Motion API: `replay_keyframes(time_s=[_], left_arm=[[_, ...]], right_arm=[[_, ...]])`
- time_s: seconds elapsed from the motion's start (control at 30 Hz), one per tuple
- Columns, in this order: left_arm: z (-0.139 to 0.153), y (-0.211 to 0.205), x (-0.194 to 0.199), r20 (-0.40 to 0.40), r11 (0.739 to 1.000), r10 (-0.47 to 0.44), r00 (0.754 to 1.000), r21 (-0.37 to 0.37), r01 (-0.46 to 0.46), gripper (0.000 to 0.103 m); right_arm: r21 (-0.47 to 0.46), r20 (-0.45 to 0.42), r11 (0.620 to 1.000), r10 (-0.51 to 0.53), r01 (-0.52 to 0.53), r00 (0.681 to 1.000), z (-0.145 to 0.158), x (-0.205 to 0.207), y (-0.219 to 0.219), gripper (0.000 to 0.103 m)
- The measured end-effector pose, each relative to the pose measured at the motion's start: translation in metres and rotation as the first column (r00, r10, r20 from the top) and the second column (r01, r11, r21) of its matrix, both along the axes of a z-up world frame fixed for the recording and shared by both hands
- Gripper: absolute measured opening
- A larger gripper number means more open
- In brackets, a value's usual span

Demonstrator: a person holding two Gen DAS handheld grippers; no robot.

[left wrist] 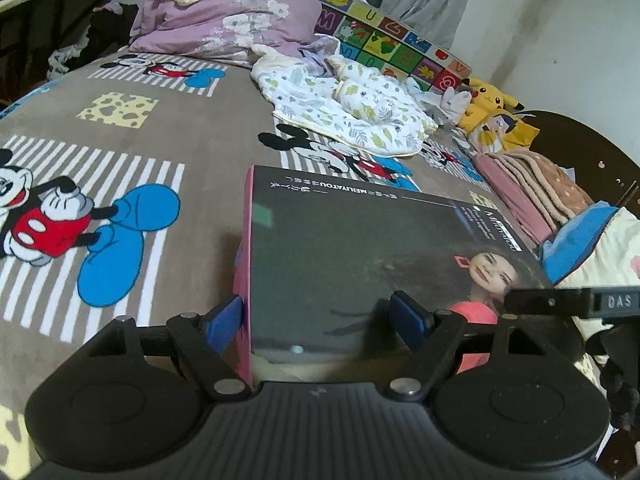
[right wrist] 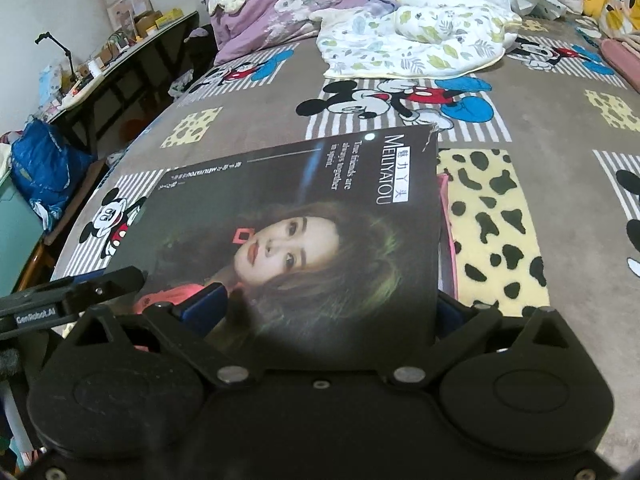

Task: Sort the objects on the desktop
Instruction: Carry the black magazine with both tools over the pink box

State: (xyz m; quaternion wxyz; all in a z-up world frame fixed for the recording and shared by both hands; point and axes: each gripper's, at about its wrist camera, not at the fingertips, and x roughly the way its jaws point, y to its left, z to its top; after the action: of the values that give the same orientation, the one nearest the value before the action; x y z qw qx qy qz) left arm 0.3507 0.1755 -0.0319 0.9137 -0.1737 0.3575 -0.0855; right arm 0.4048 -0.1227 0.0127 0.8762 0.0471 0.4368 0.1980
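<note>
A flat dark box with a pink side and a woman's portrait on its lid lies on the Mickey Mouse bedspread. It also shows in the right wrist view. My left gripper straddles the box's near left corner, one blue pad by the pink side, the other over the lid. My right gripper straddles the near right part, one pad over the lid, the other hidden at the box's right edge. Whether either pinches the box is unclear.
A leaf-print baby blanket lies beyond the box. A purple quilt is piled at the far end. Pikachu plush toys and folded pink blankets sit at the right. A cluttered desk stands left of the bed.
</note>
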Motion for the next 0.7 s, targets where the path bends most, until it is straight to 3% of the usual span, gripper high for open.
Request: replay_keyframes(time_s=[0.2,0.4,0.7], left_arm=[[-0.011,-0.007,-0.003,-0.019,1.000,-0.018,1.000,0.003,0.018,0.079],[-0.016,-0.009,0.004,-0.028,1.000,0.011,1.000,-0.020,-0.012,0.079],[-0.014,-0.022,0.003,-0.015,0.999,0.039,0.999,0.003,-0.039,0.079]], right_arm=[[-0.035,0.014,0.999,0.000,0.000,1.000,-0.001,0.002,0.000,0.103],[-0.046,0.013,0.999,-0.025,0.026,1.000,-0.006,0.004,-0.004,0.103],[-0.042,-0.007,0.998,-0.051,0.051,0.999,-0.019,0.009,-0.013,0.103]])
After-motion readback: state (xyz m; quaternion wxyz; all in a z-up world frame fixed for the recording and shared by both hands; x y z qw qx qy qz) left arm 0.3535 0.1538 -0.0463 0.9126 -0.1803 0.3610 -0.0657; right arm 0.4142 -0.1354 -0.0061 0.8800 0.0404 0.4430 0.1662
